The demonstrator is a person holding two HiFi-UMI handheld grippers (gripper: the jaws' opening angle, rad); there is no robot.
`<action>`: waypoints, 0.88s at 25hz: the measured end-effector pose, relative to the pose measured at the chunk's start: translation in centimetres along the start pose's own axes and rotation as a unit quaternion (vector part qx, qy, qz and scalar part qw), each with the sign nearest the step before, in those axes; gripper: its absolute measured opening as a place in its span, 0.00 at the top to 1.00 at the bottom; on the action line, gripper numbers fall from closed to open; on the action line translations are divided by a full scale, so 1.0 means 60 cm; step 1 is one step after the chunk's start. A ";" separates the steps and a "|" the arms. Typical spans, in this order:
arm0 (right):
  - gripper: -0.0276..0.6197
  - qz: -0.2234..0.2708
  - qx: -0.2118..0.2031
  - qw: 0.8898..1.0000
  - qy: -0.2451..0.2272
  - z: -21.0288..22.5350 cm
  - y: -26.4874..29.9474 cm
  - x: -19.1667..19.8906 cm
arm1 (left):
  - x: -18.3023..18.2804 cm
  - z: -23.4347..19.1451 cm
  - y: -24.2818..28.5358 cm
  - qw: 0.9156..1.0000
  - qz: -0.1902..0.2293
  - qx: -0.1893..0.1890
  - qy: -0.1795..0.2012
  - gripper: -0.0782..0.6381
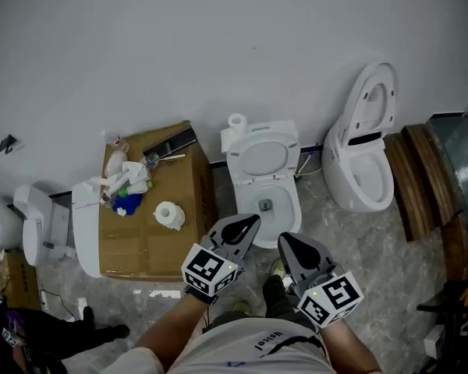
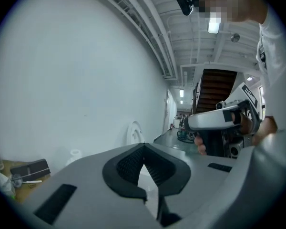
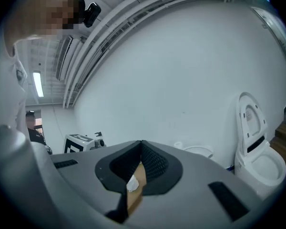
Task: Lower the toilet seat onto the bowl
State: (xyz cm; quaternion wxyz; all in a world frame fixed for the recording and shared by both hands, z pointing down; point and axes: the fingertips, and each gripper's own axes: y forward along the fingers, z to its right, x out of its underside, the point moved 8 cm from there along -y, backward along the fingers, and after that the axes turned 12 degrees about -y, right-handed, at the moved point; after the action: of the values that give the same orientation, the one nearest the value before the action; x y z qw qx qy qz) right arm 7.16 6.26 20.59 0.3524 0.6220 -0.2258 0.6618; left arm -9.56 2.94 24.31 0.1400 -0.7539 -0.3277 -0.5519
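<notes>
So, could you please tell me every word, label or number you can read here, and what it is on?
Nothing reads clearly.
Shirt: one short dark print, too small to read.
Left gripper marker cube: black-and-white squares only, no letters.
Right gripper marker cube: the same, no letters.
Cardboard box: no print visible.

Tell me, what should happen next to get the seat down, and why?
Probably move the right gripper forward to the raised toilet seat: it stands up behind the open bowl, and the gripper is well short of it, fingers together, holding nothing.
</notes>
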 end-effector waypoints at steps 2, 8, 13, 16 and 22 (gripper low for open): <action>0.94 -0.001 -0.011 1.000 0.006 0.046 0.022 -0.006 | -0.011 -0.023 0.039 1.000 -0.001 -0.010 0.002 0.88; 0.94 -0.011 -0.038 0.999 0.020 0.157 0.074 0.007 | -0.035 -0.086 0.144 0.999 0.001 -0.042 0.023 0.88; 0.94 -0.024 -0.041 0.999 0.020 0.207 0.123 0.027 | -0.034 -0.140 0.207 0.997 -0.013 -0.061 0.044 0.88; 0.93 -0.025 -0.034 0.999 0.024 0.241 0.157 0.044 | -0.024 -0.183 0.250 0.996 -0.022 -0.059 0.060 0.88; 0.94 -0.041 -0.004 0.998 0.050 0.285 0.223 0.092 | 0.007 -0.300 0.335 0.992 -0.049 -0.051 0.109 0.87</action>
State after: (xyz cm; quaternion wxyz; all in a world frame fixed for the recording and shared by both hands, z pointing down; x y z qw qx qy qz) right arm 8.66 -14.01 30.01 0.3926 0.5954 -0.1844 0.6763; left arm -9.78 -22.24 34.05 0.1089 -0.6788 -0.3184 -0.6527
